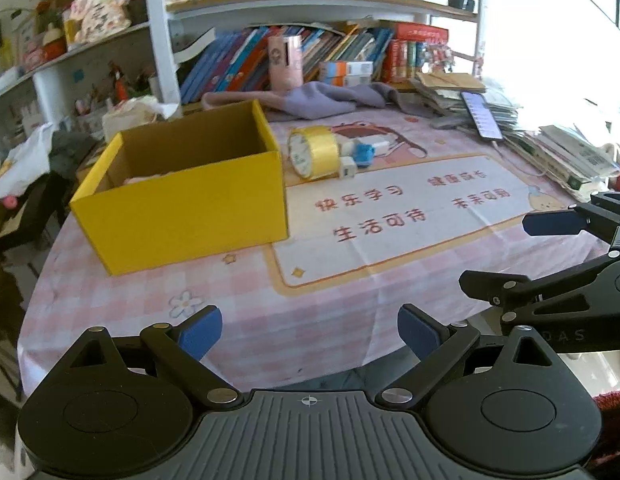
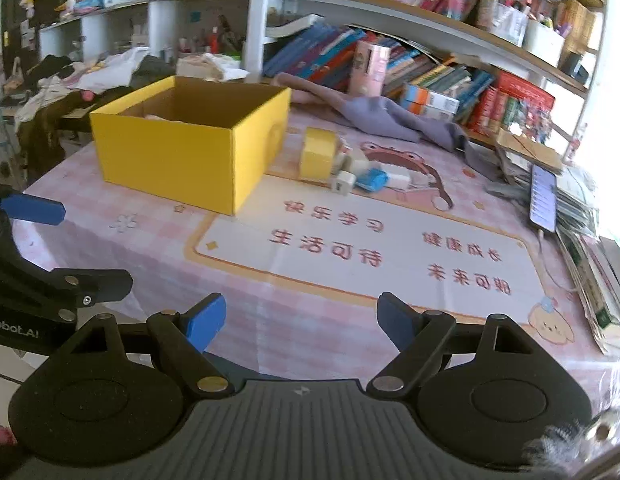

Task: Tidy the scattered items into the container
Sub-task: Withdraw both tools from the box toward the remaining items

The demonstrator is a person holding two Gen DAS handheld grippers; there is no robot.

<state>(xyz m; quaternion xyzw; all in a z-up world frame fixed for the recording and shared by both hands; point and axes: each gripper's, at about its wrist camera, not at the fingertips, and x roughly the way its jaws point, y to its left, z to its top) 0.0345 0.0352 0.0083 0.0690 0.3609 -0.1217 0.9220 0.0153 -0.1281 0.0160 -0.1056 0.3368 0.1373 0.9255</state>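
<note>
An open yellow box (image 1: 182, 200) (image 2: 182, 156) stands on the pink checked tablecloth, with something pale lying inside. To its right lie a yellow tape roll (image 1: 314, 152) (image 2: 317, 155), a small white charger cube (image 1: 347, 169) (image 2: 341, 182), a blue item (image 1: 363, 155) (image 2: 372, 180) and a white item (image 1: 379, 146) (image 2: 397, 178), all close together. My left gripper (image 1: 310, 334) is open and empty over the table's near edge. My right gripper (image 2: 300, 324) is open and empty, also at the near edge. Each gripper shows at the side of the other's view.
A purple-grey cloth (image 1: 329, 98) (image 2: 385, 118) lies behind the items. A phone (image 1: 481, 115) (image 2: 543, 194) rests on stacked books and papers at the right. A pink cylinder (image 1: 285, 62) stands by the bookshelf at the back. Clutter fills the left side.
</note>
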